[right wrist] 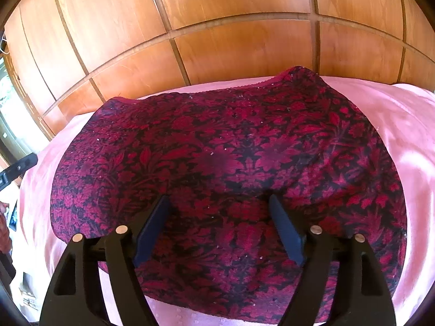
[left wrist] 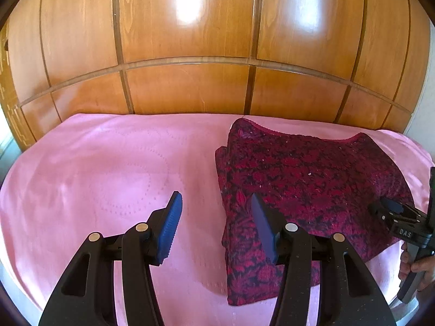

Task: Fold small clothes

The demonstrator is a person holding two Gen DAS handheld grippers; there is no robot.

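A: Garment (right wrist: 231, 168), one item: dark red and black floral knit, lying on pink bedcover (left wrist: 108, 163), right half of the bed, far edge close to wooden wardrobe (left wrist: 190, 54). Left side appears doubled over; a layered edge shows along it in the left wrist view.

B: Handling?

A: Judged soft, limp and light, slightly thick; it will likely drape and sag when lifted. Satin-like cover beneath may let it slide. Not fragile.

B: Hold points?

A: Corners or the scalloped far hem (left wrist: 261, 127); pinch through all layers at the folded left edge so that they travel together.

B: Tongs?

A: Left gripper (left wrist: 214, 212): jaws wide, holding nothing, poised near the garment's left edge, one finger over pink cover, the other over knit. Right gripper (right wrist: 218, 209): jaws wide, holding nothing, over the near middle of the garment; whether the tips touch it I cannot tell.

B: Containers?

A: None visible. The wardrobe's doors are closed, so its contents are hidden.
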